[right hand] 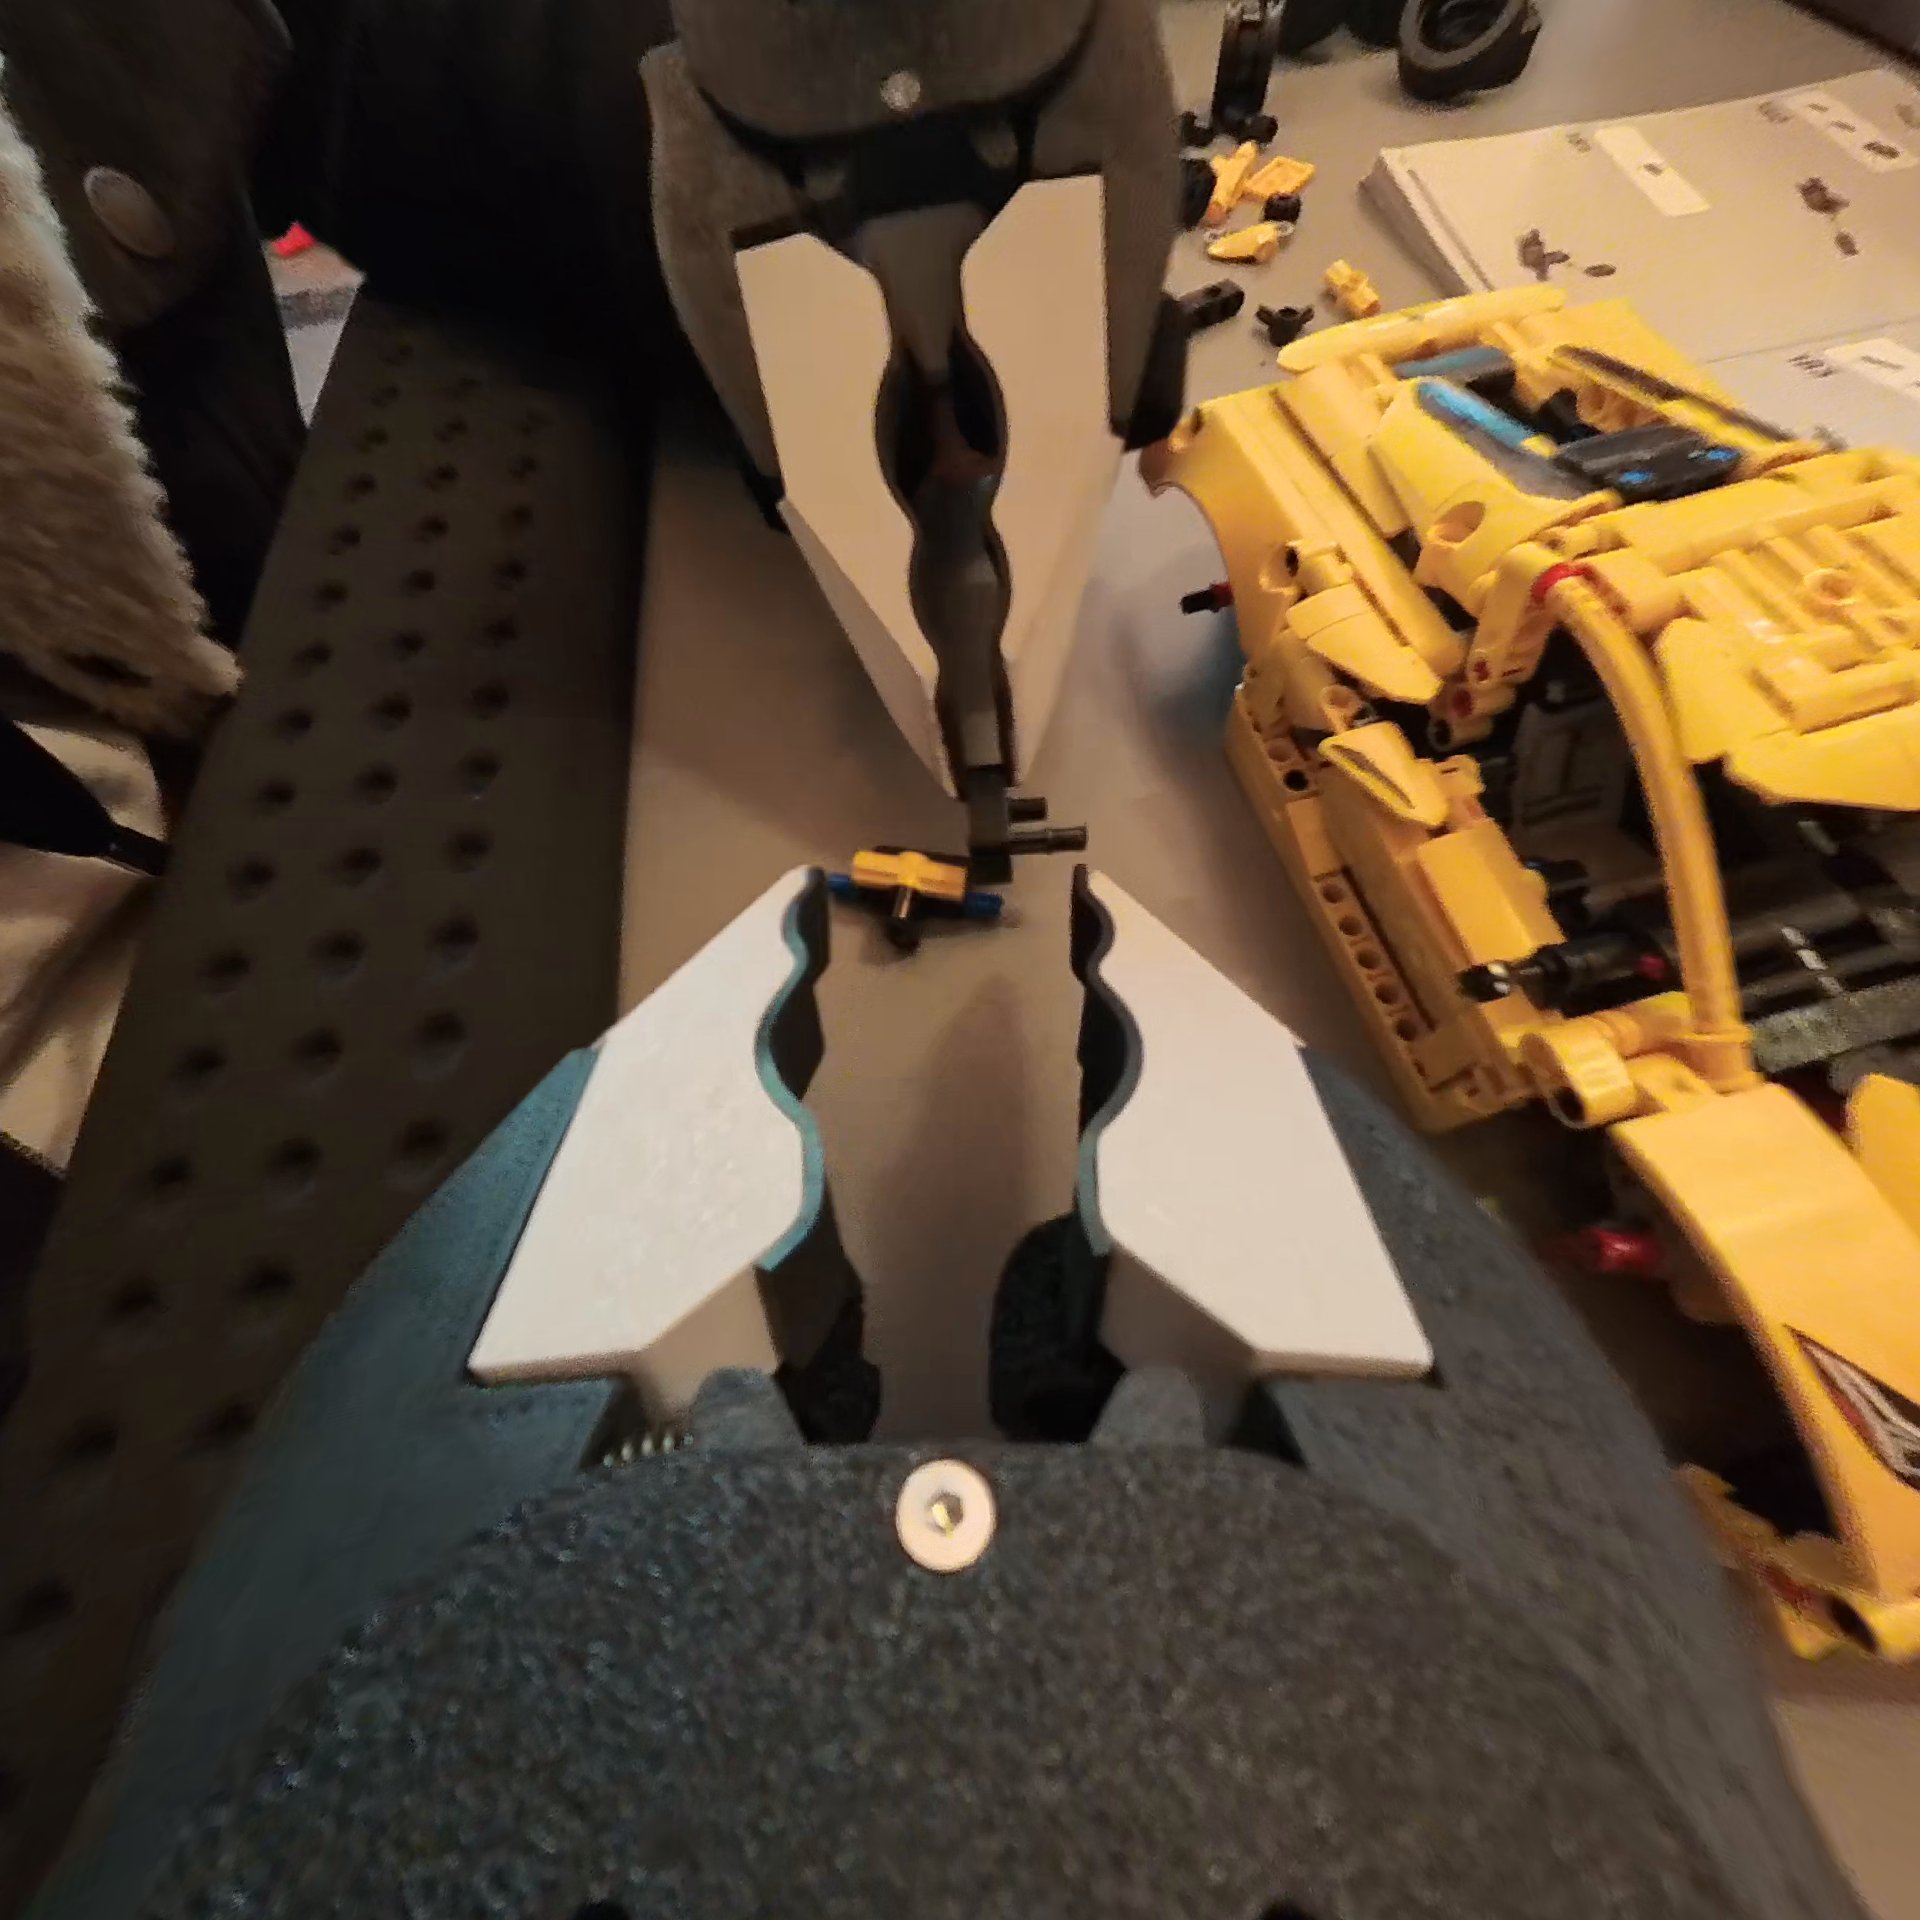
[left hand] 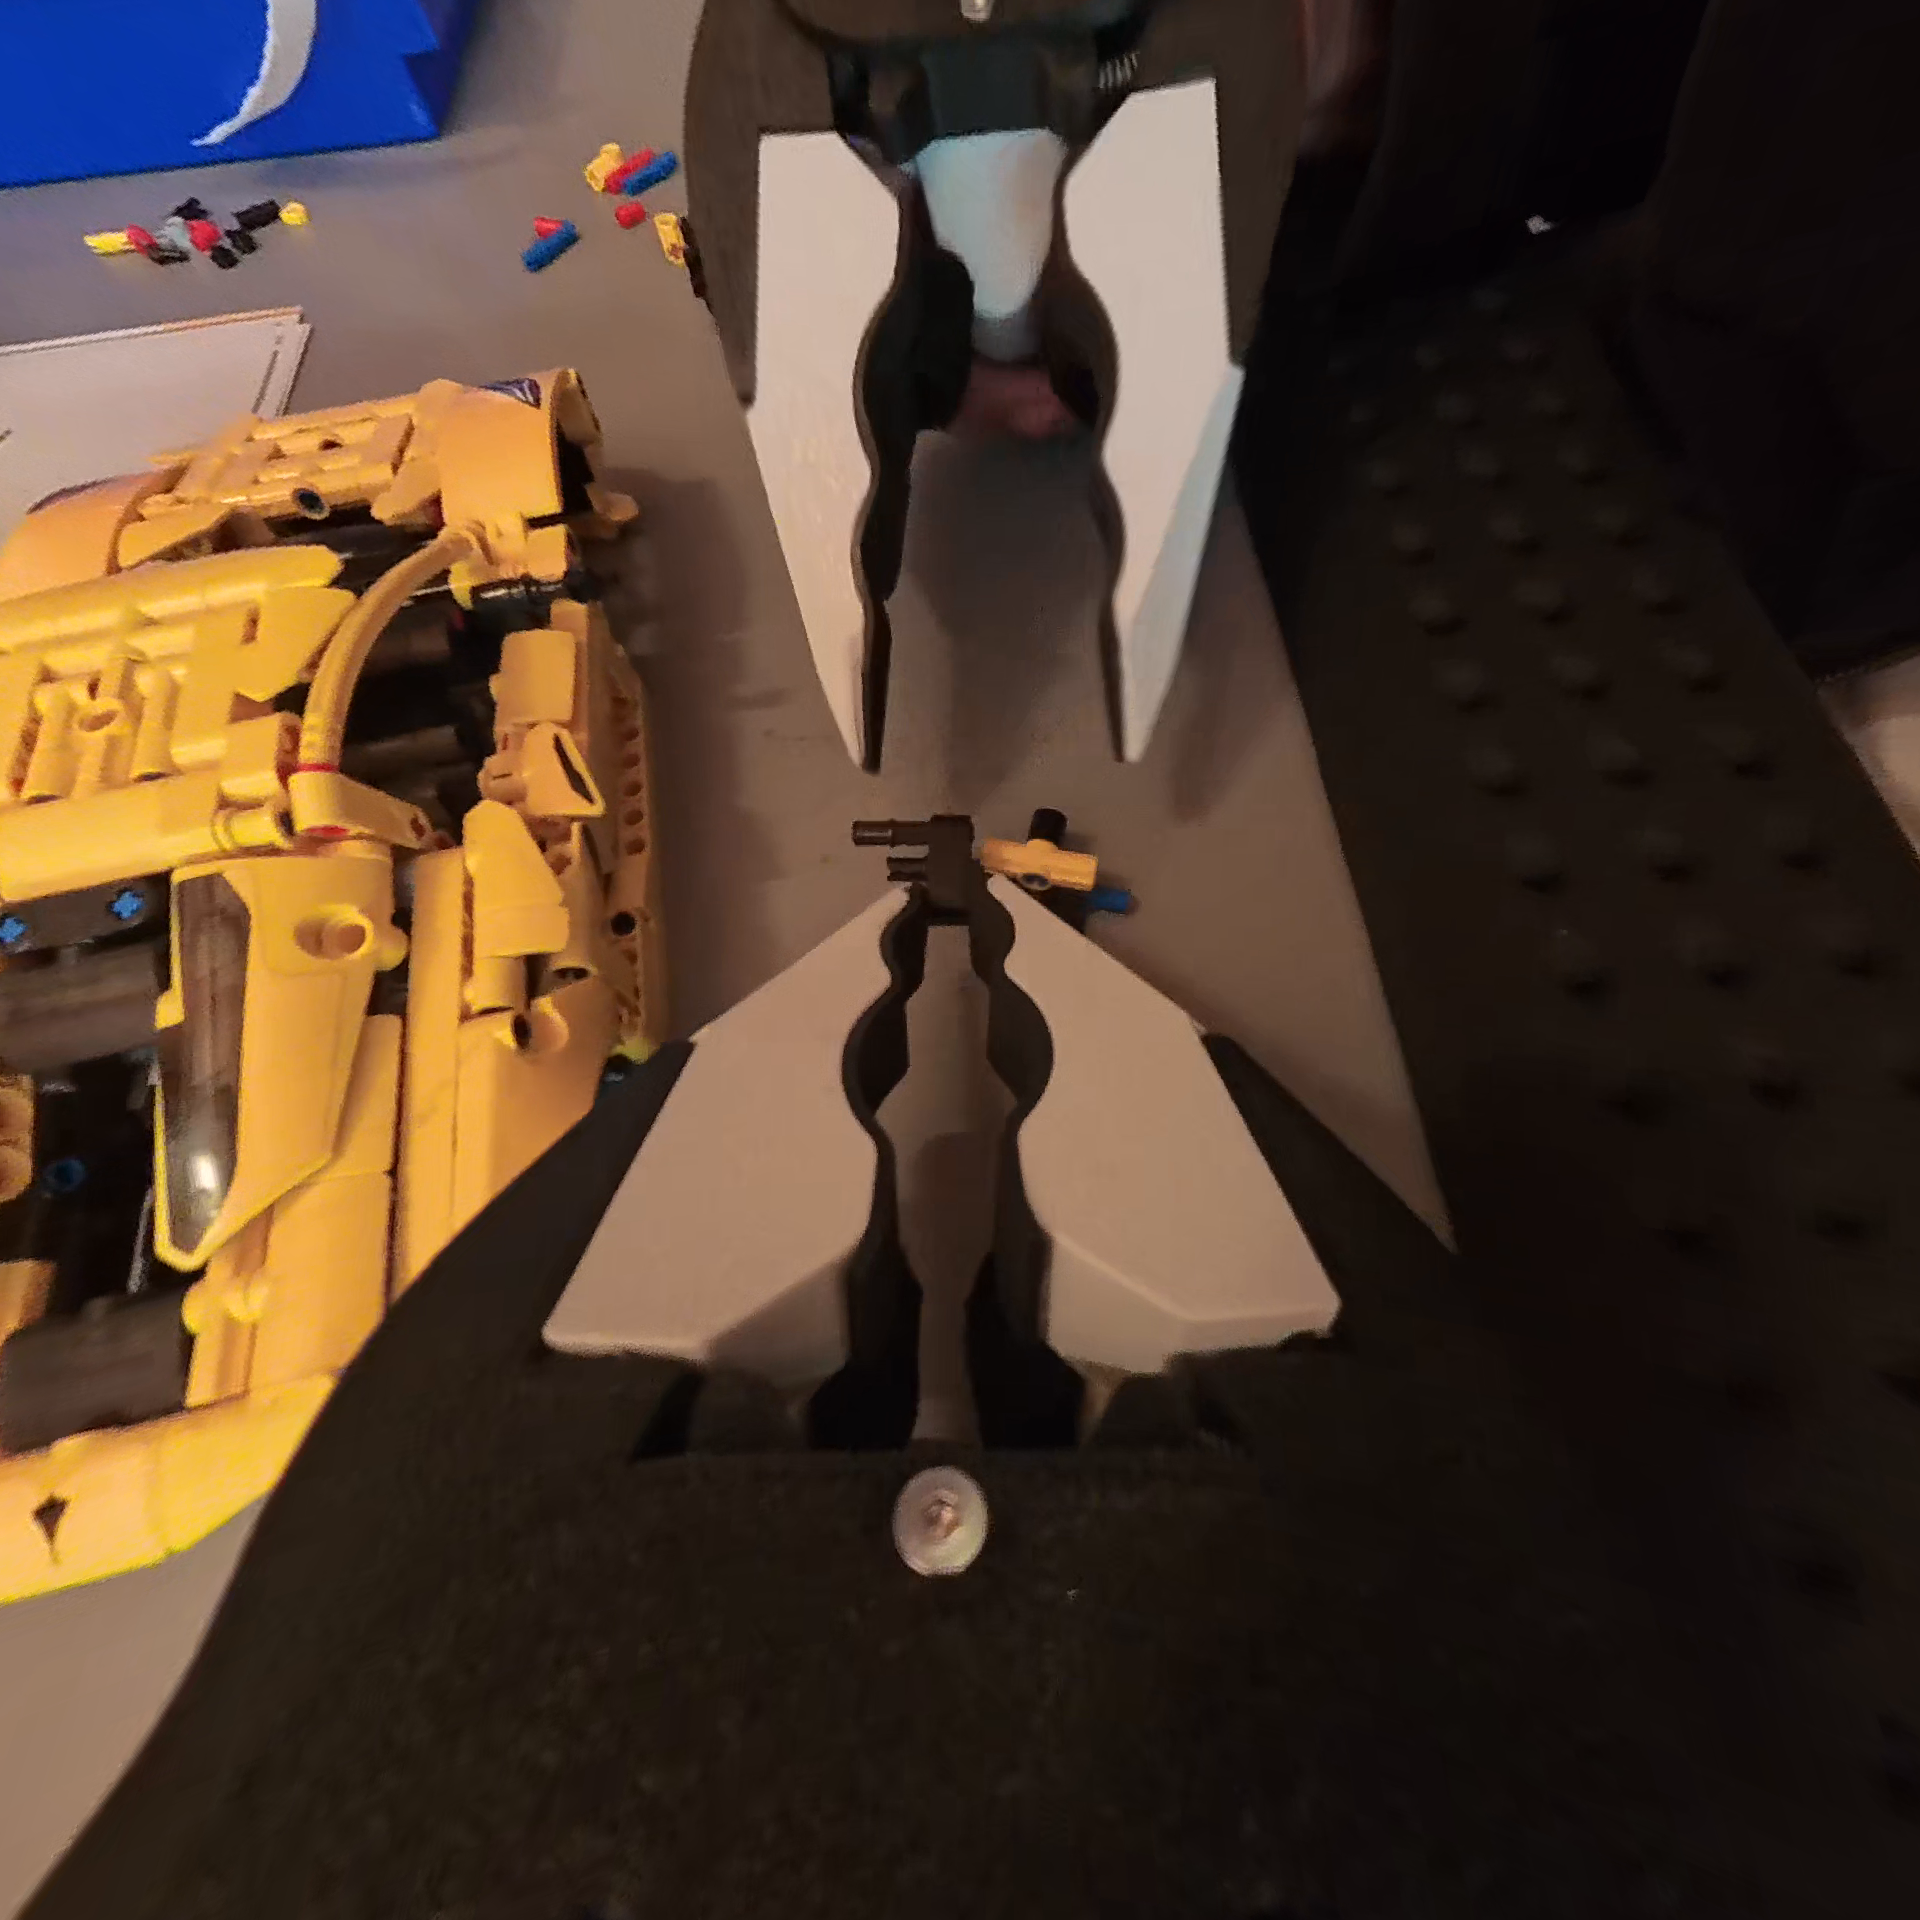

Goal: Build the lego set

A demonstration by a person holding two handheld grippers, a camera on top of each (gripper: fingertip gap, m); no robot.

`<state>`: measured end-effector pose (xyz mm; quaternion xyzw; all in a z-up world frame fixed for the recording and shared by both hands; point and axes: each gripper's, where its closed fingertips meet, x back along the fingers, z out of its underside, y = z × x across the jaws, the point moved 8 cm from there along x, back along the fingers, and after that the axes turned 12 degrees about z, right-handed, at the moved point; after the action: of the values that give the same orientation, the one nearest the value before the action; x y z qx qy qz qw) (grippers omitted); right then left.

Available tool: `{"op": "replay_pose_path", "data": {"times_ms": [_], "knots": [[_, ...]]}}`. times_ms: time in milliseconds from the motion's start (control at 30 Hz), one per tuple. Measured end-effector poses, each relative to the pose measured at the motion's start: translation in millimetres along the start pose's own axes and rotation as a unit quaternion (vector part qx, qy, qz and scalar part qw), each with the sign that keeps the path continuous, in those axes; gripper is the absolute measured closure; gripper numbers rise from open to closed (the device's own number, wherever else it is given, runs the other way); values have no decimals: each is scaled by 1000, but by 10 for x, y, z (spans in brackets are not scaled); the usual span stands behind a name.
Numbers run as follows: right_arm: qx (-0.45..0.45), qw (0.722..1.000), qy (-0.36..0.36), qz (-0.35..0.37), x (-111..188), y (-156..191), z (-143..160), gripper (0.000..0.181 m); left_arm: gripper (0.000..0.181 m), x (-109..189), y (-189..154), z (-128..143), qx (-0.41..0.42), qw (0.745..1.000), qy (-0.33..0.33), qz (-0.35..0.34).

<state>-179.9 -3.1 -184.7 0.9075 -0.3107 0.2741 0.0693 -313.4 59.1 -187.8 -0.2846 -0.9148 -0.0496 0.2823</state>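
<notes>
My left gripper (left hand: 940, 906) is shut on a small black connector piece (left hand: 920, 847) and holds it just above the grey table. It also shows in the right wrist view (right hand: 985, 779), coming from the far side, with the black piece (right hand: 1013, 831) at its tips. A small yellow connector (left hand: 1037, 862) with blue and black pins lies on the table right beside the black piece (right hand: 914, 878). My right gripper (right hand: 945, 883) is open and empty, its tips on either side of these pieces, facing the left gripper (left hand: 997, 756). The part-built yellow car (left hand: 312, 935) lies beside them (right hand: 1558, 831).
A black perforated mat (right hand: 364, 831) runs along the table's side (left hand: 1558, 831). Instruction booklets (right hand: 1662, 177) lie beyond the car (left hand: 135, 384). A blue box (left hand: 208, 83), loose small pieces (left hand: 623, 197), yellow parts (right hand: 1247, 197) and black tyres (right hand: 1465, 42) lie farther off. Only a small space, under 4 cm, lies between the two pairs of fingers.
</notes>
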Motion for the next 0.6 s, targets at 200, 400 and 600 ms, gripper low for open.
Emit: {"op": "replay_pose_path", "data": {"times_ms": [200,400,600], "knots": [[39,998,42,31,-164,115,37,119,174,-16,78,-8,-35,999,23,23],[37,997,36,63,-163,61,4,116,174,-36,59,22,-39,998,25,47],[45,996,43,57,-182,114,0,112,174,-46,64,5,-39,998,27,44]]}}
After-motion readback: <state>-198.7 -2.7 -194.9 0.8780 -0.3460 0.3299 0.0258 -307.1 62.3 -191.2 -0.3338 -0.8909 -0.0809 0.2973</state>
